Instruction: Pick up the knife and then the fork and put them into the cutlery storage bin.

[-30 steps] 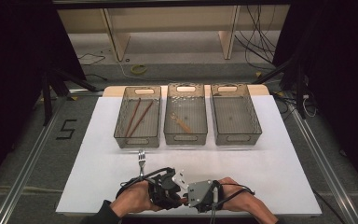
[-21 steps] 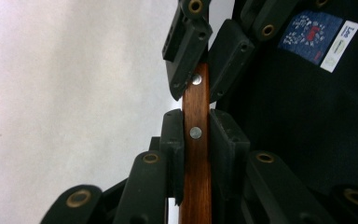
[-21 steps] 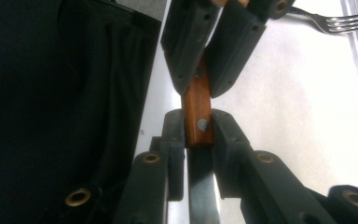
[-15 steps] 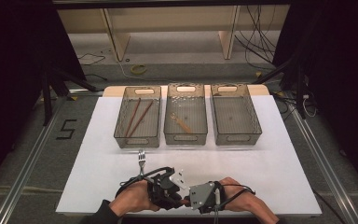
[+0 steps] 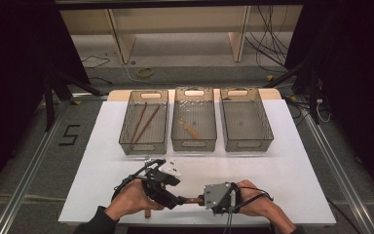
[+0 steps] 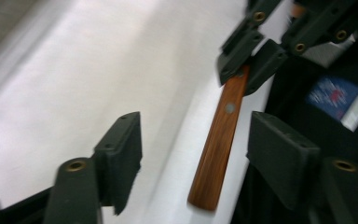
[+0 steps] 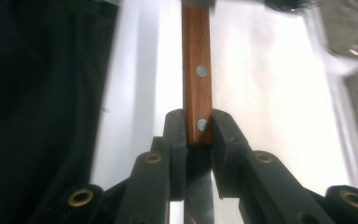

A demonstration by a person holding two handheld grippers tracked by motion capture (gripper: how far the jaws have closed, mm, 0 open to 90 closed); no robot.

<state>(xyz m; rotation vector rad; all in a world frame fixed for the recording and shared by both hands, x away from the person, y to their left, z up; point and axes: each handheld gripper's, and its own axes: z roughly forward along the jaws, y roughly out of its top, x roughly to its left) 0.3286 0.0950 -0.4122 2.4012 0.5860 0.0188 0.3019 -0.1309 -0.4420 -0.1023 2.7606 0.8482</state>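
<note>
White covering spans the table point(image 5: 292, 161), with three bins point(image 5: 194, 119) in a row at its far side. Near the front edge, the right gripper point(image 7: 198, 135) is clamped on a knife point(image 7: 196, 70) where wooden handle meets blade. The left gripper point(image 6: 193, 154) stands wide apart, its jaws either side of the handle's free end.

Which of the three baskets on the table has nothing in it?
The right basket looks empty. The left basket holds two brown sticks, and the middle basket holds a small wooden utensil.
</note>
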